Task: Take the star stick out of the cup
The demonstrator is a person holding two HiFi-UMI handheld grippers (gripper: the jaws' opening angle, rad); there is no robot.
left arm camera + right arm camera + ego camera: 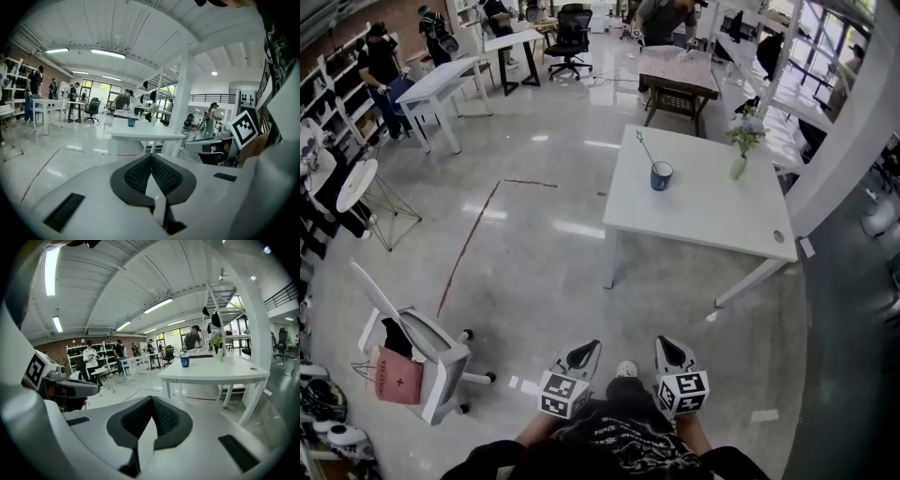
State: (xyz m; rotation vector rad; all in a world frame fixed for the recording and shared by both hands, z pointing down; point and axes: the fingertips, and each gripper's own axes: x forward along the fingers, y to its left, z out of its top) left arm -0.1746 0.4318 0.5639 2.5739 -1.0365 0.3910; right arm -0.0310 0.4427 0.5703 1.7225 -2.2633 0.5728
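Note:
A blue cup point(661, 175) stands on a white table point(694, 220) some way ahead of me, with the thin star stick point(644, 147) leaning out of it to the upper left. The cup point(131, 122) is small and far in the left gripper view, and the cup point(184, 362) is far in the right gripper view too. Both grippers are held close to my body, far from the table. My left gripper point(583, 353) and my right gripper point(670, 350) have their jaws together with nothing between them.
A small vase with green sprigs point(741, 155) stands on the same table near its right side. A white office chair point(417, 352) with a red bag point(398, 375) is on the floor at my left. Other tables, chairs and people fill the back of the room.

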